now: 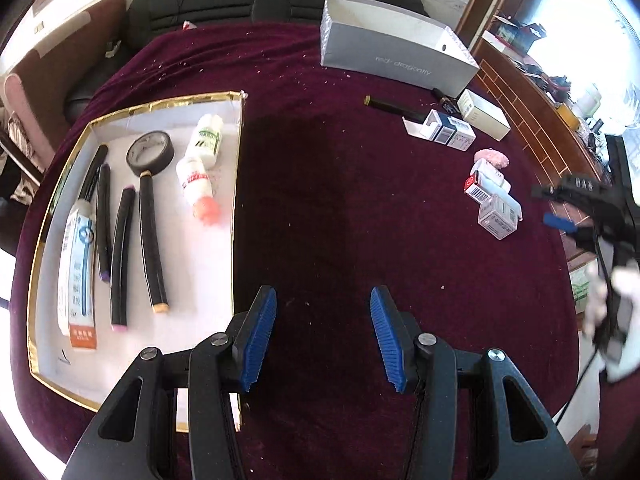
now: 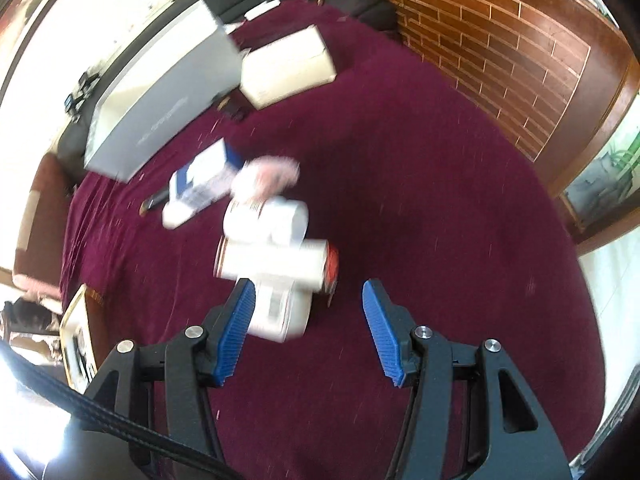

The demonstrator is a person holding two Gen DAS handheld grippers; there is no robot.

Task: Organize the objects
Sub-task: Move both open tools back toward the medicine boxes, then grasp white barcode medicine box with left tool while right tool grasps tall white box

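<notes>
My left gripper (image 1: 323, 294) hangs open over bare maroon cloth, with nothing between its blue pads. To its left lies a gold-edged tray (image 1: 236, 208) holding several black markers (image 1: 150, 240), a toothpaste tube (image 1: 78, 276), a black tape roll (image 1: 151, 150) and two white bottles (image 1: 200, 168). In the blurred right wrist view, my right gripper (image 2: 309, 285) is open just short of a pile of small white boxes (image 2: 280, 312) and bottles (image 2: 276, 220). The nearest box lies by the left finger, not gripped. The same pile (image 1: 494, 204) lies at the right in the left wrist view, with the right gripper (image 1: 556, 208) beside it.
A grey shoebox (image 1: 392, 48) (image 2: 160, 92) stands at the back. Near it lie a white carton (image 1: 484, 114) (image 2: 288, 66), blue-and-white boxes (image 1: 448, 130) (image 2: 200, 184), a pink puff (image 1: 492, 158) (image 2: 268, 176) and a black pen (image 1: 394, 105). A white-gloved hand (image 1: 624, 300) holds the right gripper.
</notes>
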